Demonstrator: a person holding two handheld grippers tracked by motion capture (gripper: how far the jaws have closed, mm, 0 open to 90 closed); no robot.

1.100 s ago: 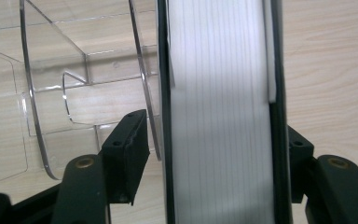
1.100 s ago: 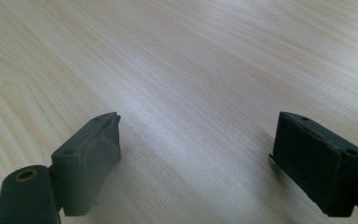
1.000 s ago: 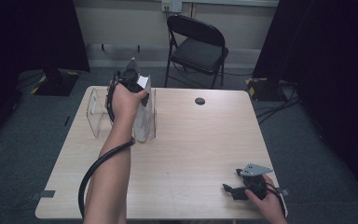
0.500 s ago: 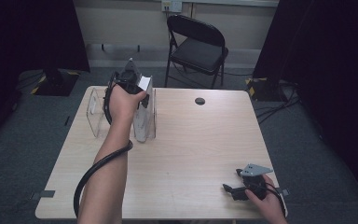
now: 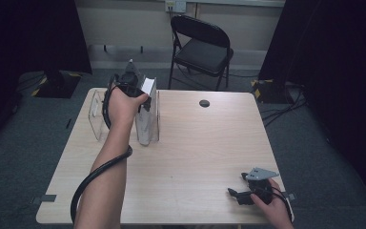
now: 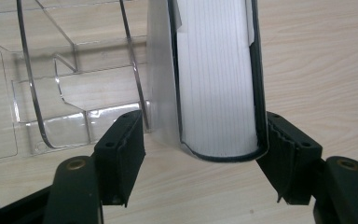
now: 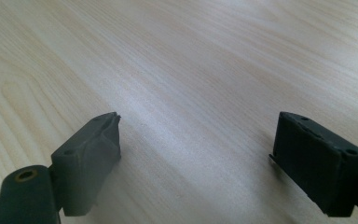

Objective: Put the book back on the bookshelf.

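A book [image 6: 214, 84] with white pages and a dark cover stands upright in a clear acrylic file holder [image 6: 65, 93] at the table's far left. My left gripper [image 6: 205, 130] reaches down over the holder [image 5: 147, 129] with the book's edge [image 5: 148, 86] between its jaws. The right pad sits right at the cover, while the left pad stands just off the clear wall, so the jaws are open. In the high view the left gripper [image 5: 136, 90] is above the holder's top. My right gripper [image 7: 196, 140] rests open and empty on the table near the front right corner [image 5: 238, 191].
The wooden table [image 5: 195, 152] carries a small dark round disc [image 5: 204, 103] at the back middle. A black folding chair [image 5: 202, 47] stands behind the table. The left gripper's cable [image 5: 95, 176] loops along the forearm.
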